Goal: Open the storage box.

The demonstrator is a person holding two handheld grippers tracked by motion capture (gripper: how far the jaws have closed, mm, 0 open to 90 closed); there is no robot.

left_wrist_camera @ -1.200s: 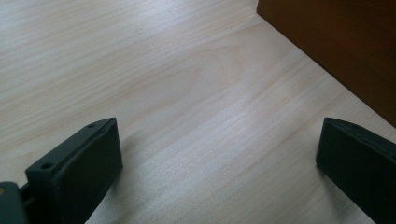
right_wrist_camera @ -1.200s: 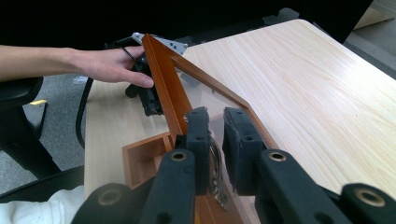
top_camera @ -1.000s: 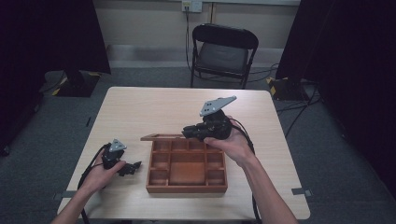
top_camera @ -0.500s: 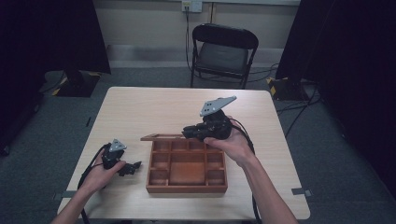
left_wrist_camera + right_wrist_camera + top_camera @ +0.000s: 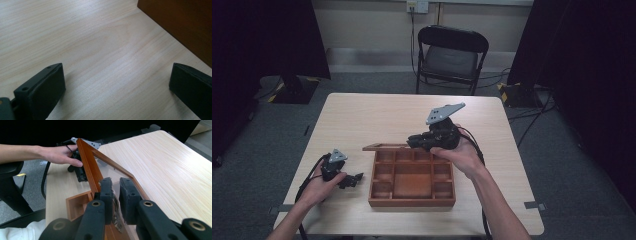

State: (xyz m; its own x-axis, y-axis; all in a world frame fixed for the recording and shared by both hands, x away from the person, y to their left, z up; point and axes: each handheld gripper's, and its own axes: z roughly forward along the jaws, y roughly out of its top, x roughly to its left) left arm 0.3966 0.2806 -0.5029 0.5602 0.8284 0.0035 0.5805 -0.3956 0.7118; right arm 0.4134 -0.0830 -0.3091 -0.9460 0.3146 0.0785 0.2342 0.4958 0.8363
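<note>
A brown wooden box [image 5: 412, 202] with several compartments lies near the table's front middle. Its framed lid [image 5: 384, 147] with a clear pane is raised at the far side. My right gripper [image 5: 414, 141] is shut on that lid's edge. In the right gripper view the jaws pinch the lid [image 5: 88, 162] at the right gripper [image 5: 115, 192], above the box [image 5: 75, 205]. My left gripper [image 5: 356, 179] rests on the table just left of the box, open. The left gripper [image 5: 117, 85] has bare tabletop between its jaws, with the box wall [image 5: 180, 22] at upper right.
The light wooden table [image 5: 377, 115] has bare room behind and left of the box. A black folding chair [image 5: 449, 57] stands beyond the far edge. Cables trail from both grippers toward the front edge. Dark curtains flank the room.
</note>
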